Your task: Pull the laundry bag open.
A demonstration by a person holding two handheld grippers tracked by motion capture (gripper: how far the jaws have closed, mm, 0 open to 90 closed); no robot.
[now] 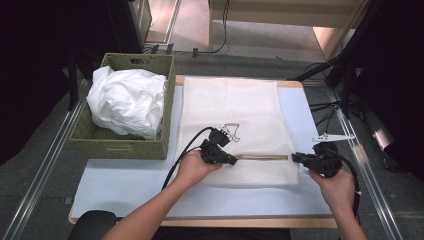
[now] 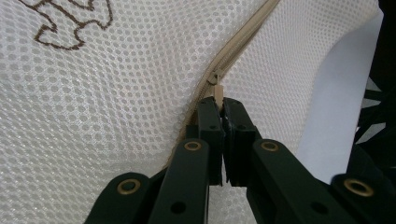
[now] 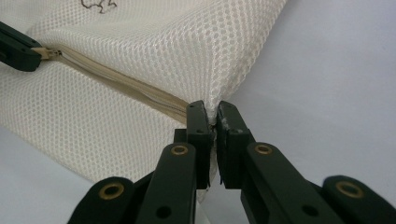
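Mesh laundry bag [image 1: 235, 127] lies flat on the pale blue mat [image 1: 125, 185], middle of the table, its tan zipper [image 1: 262, 157] running left to right across the near part. The left gripper [image 1: 231, 160] is clenched on the zipper pull [image 2: 217, 92]: in the left gripper view the little tan tab stands pinched between the two black jaws. The right gripper [image 1: 295, 158] is clamped on the bag's right edge [image 3: 215, 109], where the mesh folds up between its jaws at the zipper's end. Left of the bag stands a green woven basket [image 1: 120, 145] piled with white cloth [image 1: 127, 100].

The step in hand looks like working the zipper while the other end is anchored. To do it well, the right gripper should hold firm and draw the fabric lightly taut toward the right, so the teeth lie in a straight line. The left should pull the tab along that line, low and level, not upward, since a lifted tab puckers the mesh and can slip out of the jaws. A slow, even draw suits it; if the slider catches, easing back a touch is better than tugging harder.
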